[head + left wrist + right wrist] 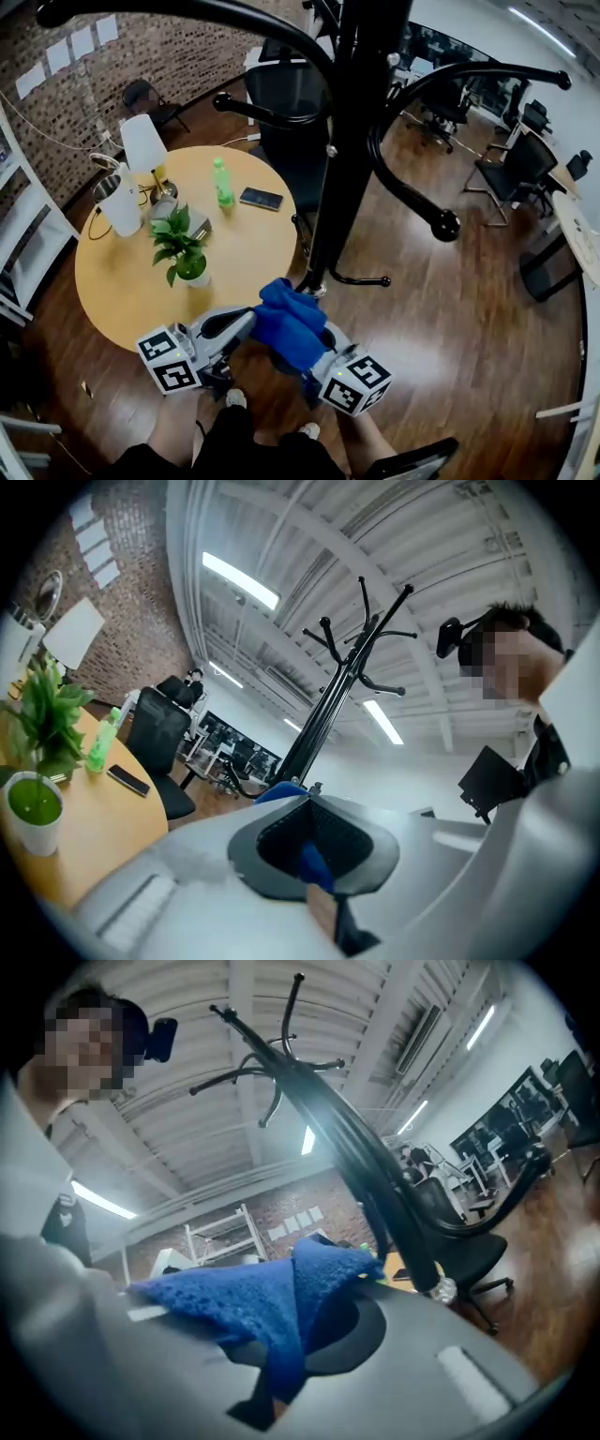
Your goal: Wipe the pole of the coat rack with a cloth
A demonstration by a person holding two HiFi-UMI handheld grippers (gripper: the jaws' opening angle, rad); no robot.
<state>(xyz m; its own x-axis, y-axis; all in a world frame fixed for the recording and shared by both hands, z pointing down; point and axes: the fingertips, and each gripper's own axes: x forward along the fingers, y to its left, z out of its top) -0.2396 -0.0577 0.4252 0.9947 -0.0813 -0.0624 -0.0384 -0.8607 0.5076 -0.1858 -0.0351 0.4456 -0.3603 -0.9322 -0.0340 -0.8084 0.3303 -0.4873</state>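
The blue woven cloth [289,323] is bunched between the 2 tools, low down in front of the person and just beside the foot of the black metal pole of the coat rack [352,159]; whether the cloth touches the pole cannot be told. The left tool [246,325] is closed, with a strip of the cloth pinched in its jaws. The right tool [323,361] is clamped on the cloth too, and a fold drapes over its top. To the left, the round wooden tabletop [122,281] carries a small green potted plant [180,246], a green plastic bottle [222,182] and a dark flat phone [261,198].
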